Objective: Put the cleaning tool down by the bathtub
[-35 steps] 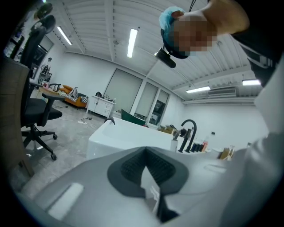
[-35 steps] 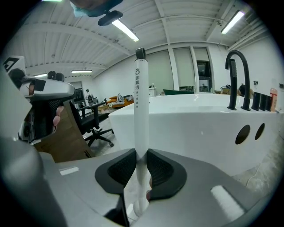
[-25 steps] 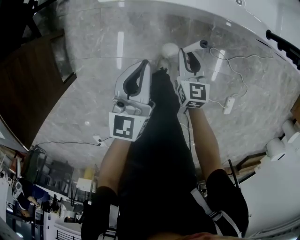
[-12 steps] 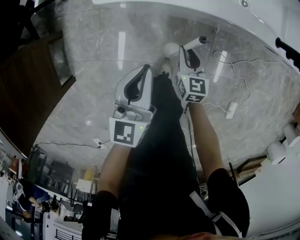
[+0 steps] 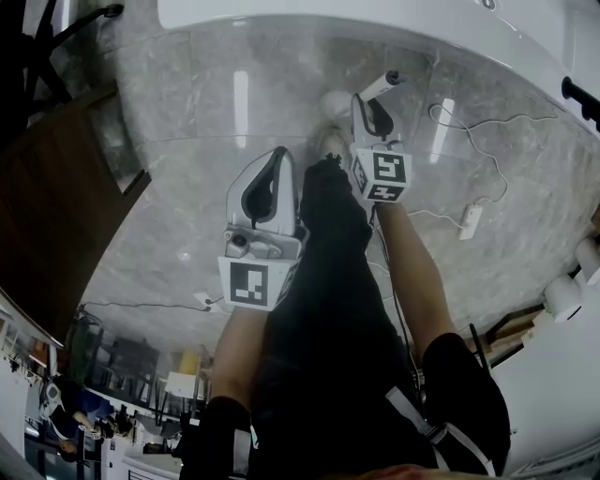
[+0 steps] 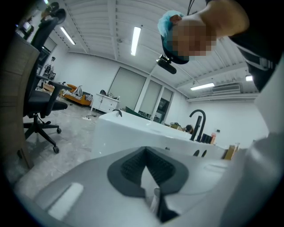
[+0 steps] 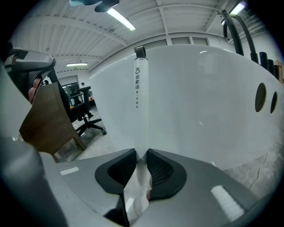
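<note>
Grey, marble-patterned floor [image 5: 187,141] tiles, glossy enough to mirror the ceiling strip lights, run up to the curved white wall of the bathtub [image 5: 375,19]. A brown wooden panel [image 5: 47,187] stands at the left. A thin cable with a white power strip [image 5: 470,221] lies on the tiles at the right. The left gripper view shows an open workroom behind the tub: an office chair [image 6: 42,102], white cabinets along the far wall, and a black faucet [image 6: 198,122] on the tub's rim.

The cleaning tool [image 5: 380,86] is held in the right gripper [image 5: 367,101], close beside the tub's outer wall. The fingers are clamped on its slim white handle. Its long axis runs straight out from them, in line with the gripper. The black-capped end points away from the person toward the tub, and printed characters run along the shaft. Whatever lies behind the fingers is hidden.

The left gripper [image 5: 272,159] hangs beside the person's dark-clothed leg, its fingers closed together with nothing between them.
</note>
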A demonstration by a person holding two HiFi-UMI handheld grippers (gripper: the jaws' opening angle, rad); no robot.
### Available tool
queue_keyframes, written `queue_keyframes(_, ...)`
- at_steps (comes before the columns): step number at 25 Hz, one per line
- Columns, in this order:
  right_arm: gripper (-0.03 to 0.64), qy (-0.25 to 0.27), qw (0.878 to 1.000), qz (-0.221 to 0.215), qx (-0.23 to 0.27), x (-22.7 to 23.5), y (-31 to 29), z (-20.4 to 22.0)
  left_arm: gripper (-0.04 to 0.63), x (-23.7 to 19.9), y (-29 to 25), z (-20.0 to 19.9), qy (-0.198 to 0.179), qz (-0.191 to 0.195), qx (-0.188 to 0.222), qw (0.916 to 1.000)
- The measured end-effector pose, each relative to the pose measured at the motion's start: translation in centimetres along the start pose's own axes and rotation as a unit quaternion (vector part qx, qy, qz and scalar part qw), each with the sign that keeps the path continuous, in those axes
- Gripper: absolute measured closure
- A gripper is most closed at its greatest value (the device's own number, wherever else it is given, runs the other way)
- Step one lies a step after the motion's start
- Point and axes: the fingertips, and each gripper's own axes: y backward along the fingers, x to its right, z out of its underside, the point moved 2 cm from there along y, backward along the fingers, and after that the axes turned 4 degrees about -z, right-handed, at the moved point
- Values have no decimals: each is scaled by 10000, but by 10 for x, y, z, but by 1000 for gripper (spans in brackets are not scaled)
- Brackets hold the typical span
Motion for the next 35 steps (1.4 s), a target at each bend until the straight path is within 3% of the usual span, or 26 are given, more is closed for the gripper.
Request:
queue_keyframes(14,535,27,9995,137,-293,16,-35,43,588,-4,-11,7,64,-2,19,10000)
queue_keyframes(35,537,-216,9987,350,-307,39,-63,39,588,-9,-22,8,113,24,12,9999)
